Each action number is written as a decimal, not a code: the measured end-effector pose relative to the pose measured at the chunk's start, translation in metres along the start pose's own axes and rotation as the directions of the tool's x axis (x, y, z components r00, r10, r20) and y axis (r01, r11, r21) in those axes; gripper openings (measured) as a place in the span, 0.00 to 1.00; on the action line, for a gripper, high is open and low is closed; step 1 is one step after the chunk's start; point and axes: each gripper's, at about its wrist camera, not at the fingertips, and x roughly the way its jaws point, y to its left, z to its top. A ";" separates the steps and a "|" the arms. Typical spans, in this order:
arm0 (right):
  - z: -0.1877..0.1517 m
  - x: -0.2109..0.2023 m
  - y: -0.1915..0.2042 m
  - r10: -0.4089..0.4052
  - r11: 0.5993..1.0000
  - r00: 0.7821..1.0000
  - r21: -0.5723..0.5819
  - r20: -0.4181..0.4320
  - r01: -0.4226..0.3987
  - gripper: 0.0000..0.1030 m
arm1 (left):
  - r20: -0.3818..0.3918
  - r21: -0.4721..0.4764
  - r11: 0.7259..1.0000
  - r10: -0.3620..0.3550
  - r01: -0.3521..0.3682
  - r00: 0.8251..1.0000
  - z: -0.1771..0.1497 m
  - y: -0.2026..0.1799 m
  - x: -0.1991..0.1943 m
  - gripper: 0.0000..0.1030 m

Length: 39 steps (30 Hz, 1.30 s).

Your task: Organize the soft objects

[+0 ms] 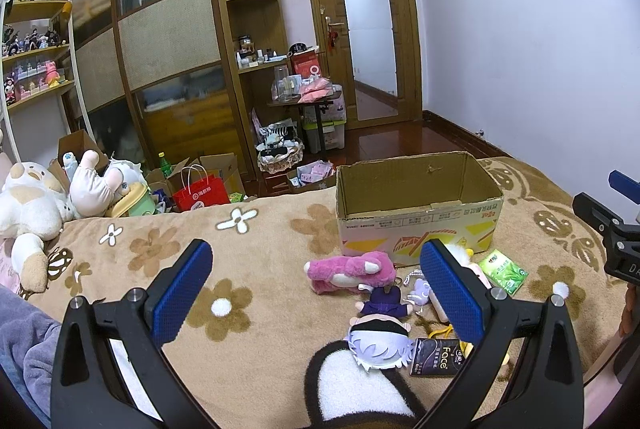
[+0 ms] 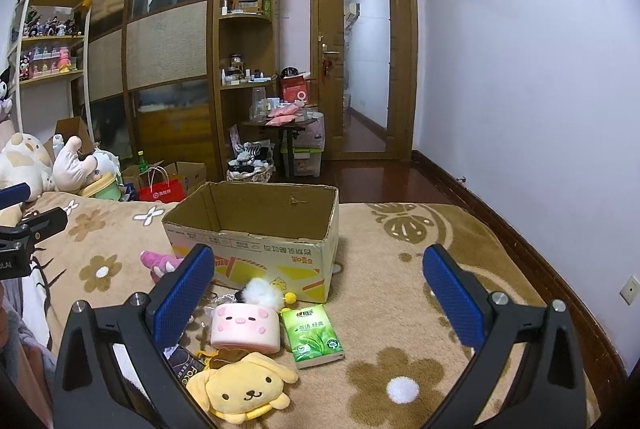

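Observation:
An open, empty cardboard box stands on the flowered blanket; it also shows in the right wrist view. In front of it lie a pink plush, a small doll in dark clothes, a white-haired blindfolded doll, a pink pig cushion, a yellow dog plush, a white pompom, a green tissue pack and a black tissue pack. My left gripper is open and empty above the toys. My right gripper is open and empty above the pig cushion and tissue pack.
Large white plush toys lie at the bed's left end. A red paper bag, boxes and a basket crowd the floor by the wardrobe. A black-and-white slipper lies near the left gripper. The bed's right edge runs beside the wall.

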 end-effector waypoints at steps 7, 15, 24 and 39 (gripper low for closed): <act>0.000 0.000 0.000 0.000 1.000 1.000 0.002 -0.003 0.000 1.00 | 0.002 0.001 1.000 0.001 -0.001 1.000 0.000 0.000 -0.001 0.99; 0.000 0.000 -0.001 -0.001 1.000 1.000 0.002 -0.004 0.001 1.00 | 0.002 0.001 1.000 0.002 -0.002 1.000 0.000 0.000 -0.001 0.99; 0.000 0.001 -0.003 -0.002 1.000 1.000 0.008 -0.006 0.002 1.00 | 0.003 0.001 1.000 0.001 -0.001 1.000 0.000 0.000 -0.001 0.99; 0.000 0.001 -0.004 -0.001 1.000 1.000 0.010 -0.006 0.001 1.00 | 0.000 0.003 1.000 0.004 -0.004 1.000 0.000 0.000 -0.001 0.99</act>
